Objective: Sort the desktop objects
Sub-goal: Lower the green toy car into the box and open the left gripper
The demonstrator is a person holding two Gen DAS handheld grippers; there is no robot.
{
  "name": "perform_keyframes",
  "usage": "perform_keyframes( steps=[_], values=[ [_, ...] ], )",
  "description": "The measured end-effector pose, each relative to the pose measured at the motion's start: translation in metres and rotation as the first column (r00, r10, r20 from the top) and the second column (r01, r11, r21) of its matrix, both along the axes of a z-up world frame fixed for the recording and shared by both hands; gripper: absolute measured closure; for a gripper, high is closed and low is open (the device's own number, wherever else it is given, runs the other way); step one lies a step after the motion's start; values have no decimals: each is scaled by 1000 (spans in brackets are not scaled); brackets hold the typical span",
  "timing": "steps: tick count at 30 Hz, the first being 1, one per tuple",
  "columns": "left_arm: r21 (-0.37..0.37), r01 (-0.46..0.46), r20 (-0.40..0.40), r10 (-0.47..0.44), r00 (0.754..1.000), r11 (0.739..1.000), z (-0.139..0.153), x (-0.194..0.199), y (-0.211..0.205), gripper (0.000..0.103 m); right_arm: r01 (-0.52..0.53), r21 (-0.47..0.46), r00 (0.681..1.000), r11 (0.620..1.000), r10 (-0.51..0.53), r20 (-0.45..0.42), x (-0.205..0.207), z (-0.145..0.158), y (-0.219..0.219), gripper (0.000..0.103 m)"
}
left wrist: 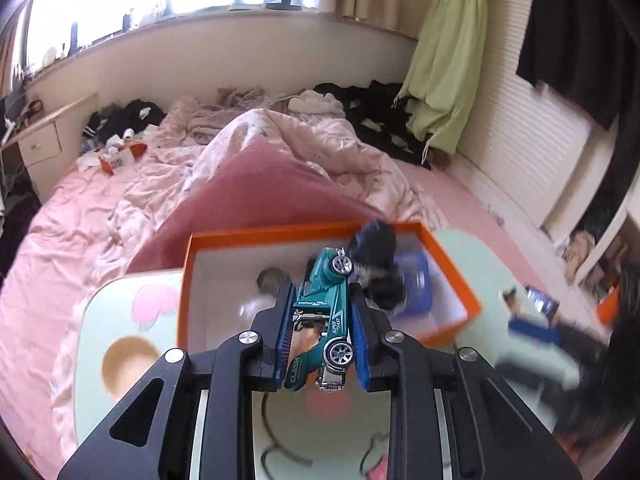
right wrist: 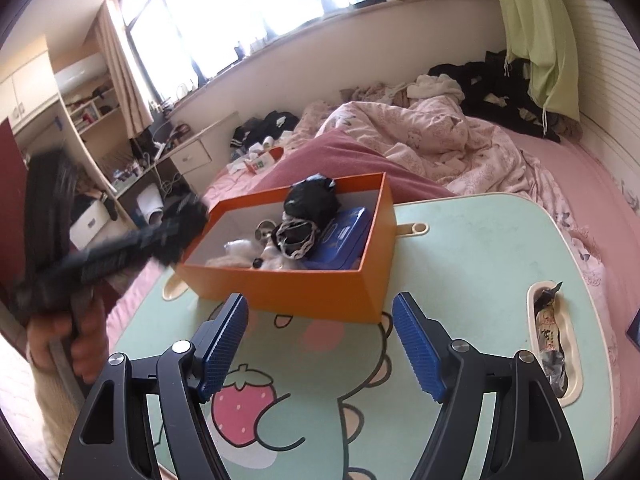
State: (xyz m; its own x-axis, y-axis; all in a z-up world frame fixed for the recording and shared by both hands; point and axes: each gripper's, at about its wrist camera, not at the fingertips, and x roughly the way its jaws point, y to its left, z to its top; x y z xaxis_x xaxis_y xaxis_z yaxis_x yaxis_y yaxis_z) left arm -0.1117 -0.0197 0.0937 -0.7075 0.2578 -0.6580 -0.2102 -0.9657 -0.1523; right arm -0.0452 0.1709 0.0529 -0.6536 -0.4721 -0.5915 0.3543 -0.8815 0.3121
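Toy car [left wrist: 326, 312], teal with chrome wheels and white lettering, sits clamped nose-up between my left gripper [left wrist: 320, 344] fingers, raised over the near wall of the orange box [left wrist: 452, 280] so it can drop among the items sorted inside. My right gripper [right wrist: 320, 344] hovers before the box, fingers apart and empty, above the table [right wrist: 460, 248].

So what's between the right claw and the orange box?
Only bare tabletop with its cartoon print. In the right wrist view the open right claw hovers just short of the orange box, with nothing in the gap.
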Motion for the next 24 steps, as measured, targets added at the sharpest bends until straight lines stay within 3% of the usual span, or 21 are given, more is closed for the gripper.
perform_keyframes(
  steps=[1,3,8,10,13,16,20,22,24],
  values=[
    [15,-3,27,2,1000,1000,-3,-8,-1,56,-2,17,1000,1000,2,-3,1,-2,-3,28],
    [9,-23,78,22,997,1000,-10,-19,-6,39,-9,54,1000,999,9,-4,4,-6,-10,28],
    [42,-73,58,71,996,996,-18,-3,-21,36,-16,128,1000,992,15,9,11,-18,-20,28],
    [-17,-82,48,83,995,996,-22,4,-23,27,-20,155,1000,988,17,19,12,-23,-25,28],
    [-157,-130,25,136,990,979,-27,-2,-22,27,-21,184,1000,983,20,8,7,-19,-32,28],
    [-168,-197,13,202,979,966,-29,-7,-29,27,3,143,998,990,5,-56,-10,4,-37,28],
    [-224,-323,-47,321,946,919,-35,-13,-44,27,-17,123,998,992,24,-51,-51,20,-56,29],
    [-204,-263,35,275,961,943,-46,-19,-46,27,-35,154,999,987,38,-15,-69,14,-65,31],
    [-142,-226,71,238,969,964,-52,-18,-50,27,-85,180,994,980,72,77,-84,-3,-68,31]
  ],
)
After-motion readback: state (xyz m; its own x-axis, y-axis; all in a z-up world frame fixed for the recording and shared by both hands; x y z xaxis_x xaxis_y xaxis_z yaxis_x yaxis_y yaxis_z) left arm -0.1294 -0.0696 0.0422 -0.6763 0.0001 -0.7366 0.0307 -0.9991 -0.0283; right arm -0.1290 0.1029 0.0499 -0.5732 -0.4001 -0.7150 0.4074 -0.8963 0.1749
